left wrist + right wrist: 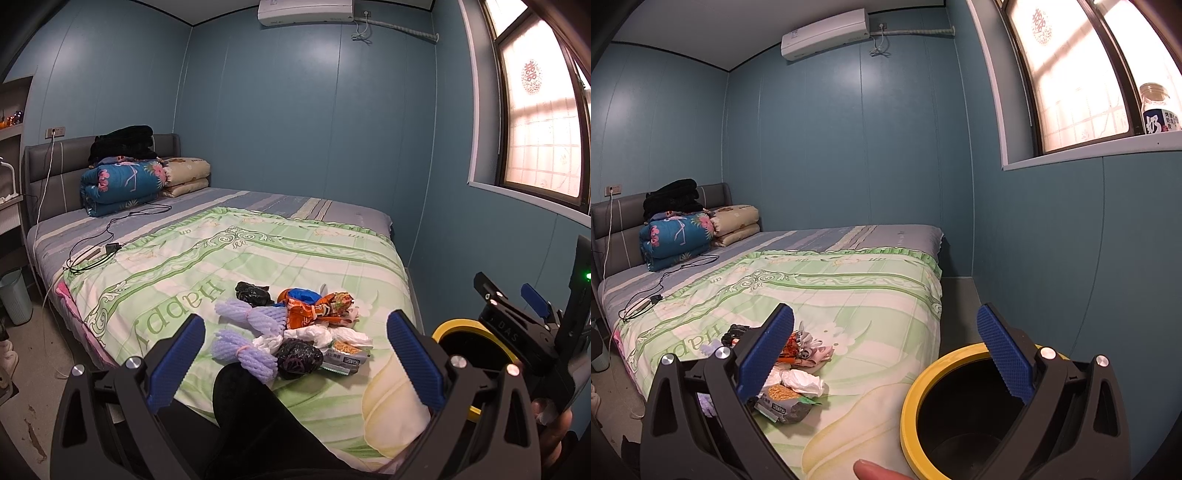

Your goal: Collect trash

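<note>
A pile of trash lies on the green quilt near the bed's foot: purple foam nets, two crumpled black bags, an orange wrapper, white tissue and a grey snack packet. My left gripper hovers open just short of the pile, holding nothing. To the right stands a black bin with a yellow rim. My right gripper is open above the bed's corner, its right finger over the bin's mouth, the tissue and packet by its left finger.
Something in black cloth rises below the pile. The right gripper's body hides part of the bin. A fingertip shows at the bottom edge. Folded quilts and cables lie up the bed. A pale bin stands on the floor at left.
</note>
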`<action>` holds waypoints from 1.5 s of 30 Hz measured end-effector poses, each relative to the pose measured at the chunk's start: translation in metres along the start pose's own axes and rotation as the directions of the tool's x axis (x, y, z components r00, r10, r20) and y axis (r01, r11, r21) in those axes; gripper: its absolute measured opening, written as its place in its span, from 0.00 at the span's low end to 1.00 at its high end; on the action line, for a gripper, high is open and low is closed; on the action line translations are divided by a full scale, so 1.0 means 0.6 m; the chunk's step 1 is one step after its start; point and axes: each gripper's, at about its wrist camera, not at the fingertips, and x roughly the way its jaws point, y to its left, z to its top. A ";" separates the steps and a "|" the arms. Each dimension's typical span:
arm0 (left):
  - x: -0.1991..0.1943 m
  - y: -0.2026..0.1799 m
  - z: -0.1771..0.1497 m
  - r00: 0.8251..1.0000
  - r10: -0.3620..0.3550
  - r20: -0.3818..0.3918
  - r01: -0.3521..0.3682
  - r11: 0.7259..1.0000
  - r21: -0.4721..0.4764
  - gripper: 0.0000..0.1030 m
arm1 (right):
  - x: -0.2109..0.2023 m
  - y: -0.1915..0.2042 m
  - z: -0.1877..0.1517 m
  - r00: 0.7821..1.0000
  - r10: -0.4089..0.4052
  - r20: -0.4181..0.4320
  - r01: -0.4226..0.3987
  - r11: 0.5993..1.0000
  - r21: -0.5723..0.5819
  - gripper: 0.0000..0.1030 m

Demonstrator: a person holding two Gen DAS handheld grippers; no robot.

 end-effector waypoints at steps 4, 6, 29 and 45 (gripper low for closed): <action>0.000 0.001 0.000 1.000 -0.002 0.000 0.002 1.000 -0.001 0.92 | 0.006 -0.003 0.003 0.999 -0.034 0.014 0.033 0.999 0.008 0.92; 0.001 0.001 -0.001 1.000 -0.004 -0.003 0.004 1.000 -0.004 0.92 | 0.015 -0.007 0.008 0.999 -0.037 0.016 0.036 0.999 0.029 0.92; 0.123 0.067 -0.009 0.983 -0.105 -0.151 0.110 0.994 0.028 0.92 | 0.313 0.111 -0.037 0.886 0.262 -0.383 -0.254 0.964 0.073 0.92; 0.422 0.220 -0.009 0.910 -0.080 -0.407 0.024 0.990 -0.141 0.92 | 0.368 0.175 -0.083 0.846 0.263 -0.464 -0.299 0.954 -0.003 0.92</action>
